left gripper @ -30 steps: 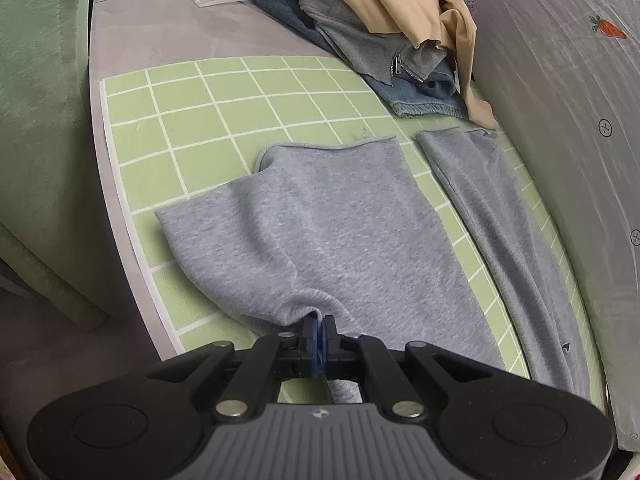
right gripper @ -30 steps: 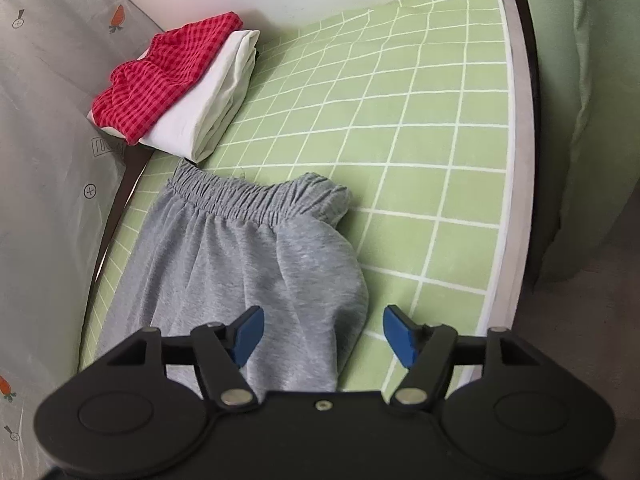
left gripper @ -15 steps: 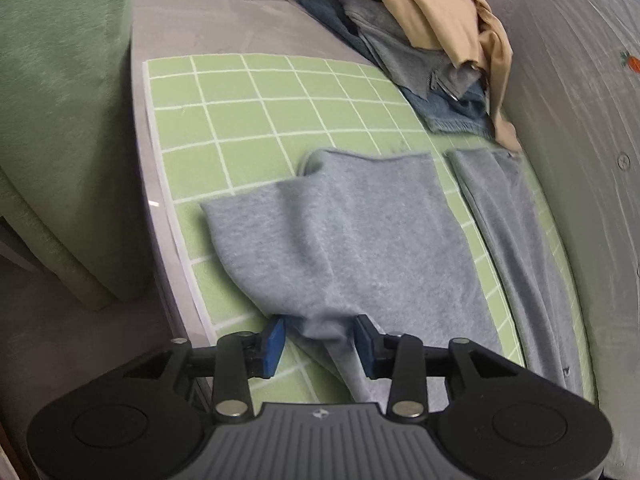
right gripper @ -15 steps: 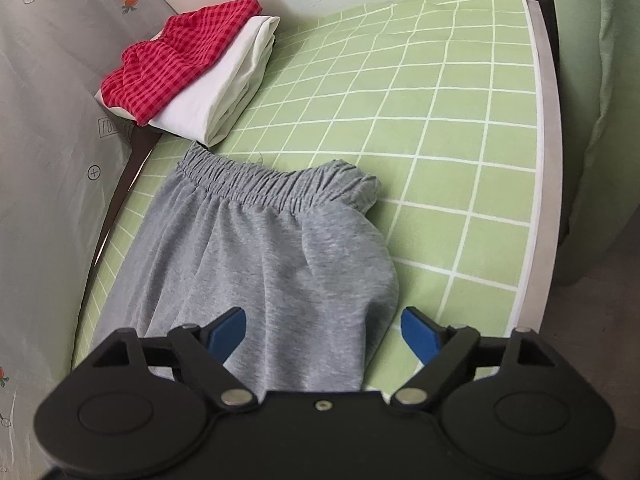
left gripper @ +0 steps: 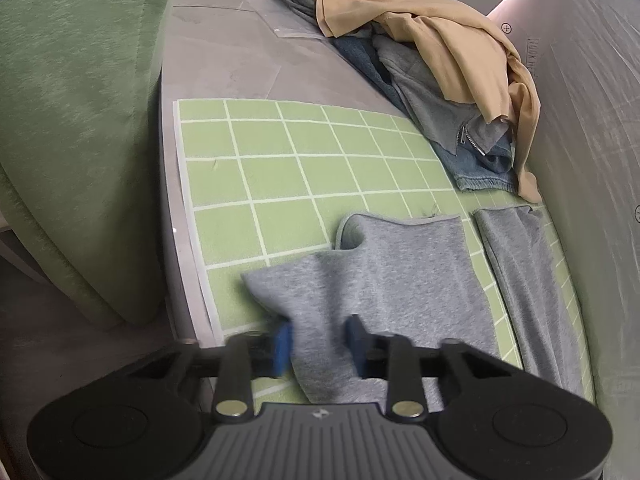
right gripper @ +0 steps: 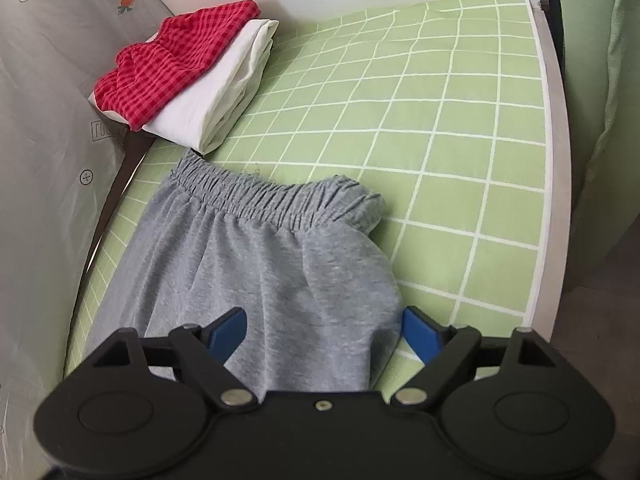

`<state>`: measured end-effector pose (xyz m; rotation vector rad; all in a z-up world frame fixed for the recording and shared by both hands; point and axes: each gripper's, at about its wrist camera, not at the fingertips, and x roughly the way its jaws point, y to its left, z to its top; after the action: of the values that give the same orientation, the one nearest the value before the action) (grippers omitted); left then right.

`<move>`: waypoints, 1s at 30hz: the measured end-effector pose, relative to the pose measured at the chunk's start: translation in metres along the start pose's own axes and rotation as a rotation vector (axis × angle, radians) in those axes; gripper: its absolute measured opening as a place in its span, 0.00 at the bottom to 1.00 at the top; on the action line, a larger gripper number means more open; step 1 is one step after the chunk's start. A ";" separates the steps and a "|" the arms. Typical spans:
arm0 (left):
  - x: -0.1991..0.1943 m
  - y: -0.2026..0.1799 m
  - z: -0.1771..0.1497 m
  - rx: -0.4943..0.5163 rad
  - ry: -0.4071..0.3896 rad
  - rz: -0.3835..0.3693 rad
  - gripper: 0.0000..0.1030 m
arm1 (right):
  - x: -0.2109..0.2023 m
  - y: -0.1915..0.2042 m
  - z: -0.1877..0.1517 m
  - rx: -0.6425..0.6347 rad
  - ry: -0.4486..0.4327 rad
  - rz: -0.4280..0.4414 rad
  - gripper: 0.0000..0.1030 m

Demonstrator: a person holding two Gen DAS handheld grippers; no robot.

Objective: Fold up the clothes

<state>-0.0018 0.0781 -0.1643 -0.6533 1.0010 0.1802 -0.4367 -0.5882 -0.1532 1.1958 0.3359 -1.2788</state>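
Grey sweatpants (left gripper: 400, 280) lie on the green grid mat (left gripper: 280, 176), one leg folded over toward the mat's edge, the other leg (left gripper: 528, 280) flat to the right. My left gripper (left gripper: 319, 346) is open, its blue pads on either side of a fold of the leg cloth. In the right wrist view the elastic waistband (right gripper: 276, 200) lies across the mat (right gripper: 440, 120). My right gripper (right gripper: 324, 330) is wide open just above the grey cloth (right gripper: 288, 280) near the waist.
A heap of unfolded clothes, tan (left gripper: 440, 40) over grey and denim, sits at the far end. A folded red checked garment (right gripper: 176, 60) on a folded white one (right gripper: 224, 92) lies beyond the waistband. Grey sheeting (right gripper: 52, 80) borders one side, a green cushion (left gripper: 72, 120) the other.
My left gripper was shut on the trouser leg a second ago and has opened, letting the cloth go. It has pulled back. My right gripper stayed open and drew back slightly.
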 end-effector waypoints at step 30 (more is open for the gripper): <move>-0.013 -0.178 0.060 0.131 -0.229 -0.069 0.03 | -0.018 0.100 0.058 -0.124 -0.256 0.140 0.01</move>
<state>0.1109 -0.0265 -0.0553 -0.5334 0.7625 0.1243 -0.3807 -0.6424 -0.0665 0.9226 0.1391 -1.2526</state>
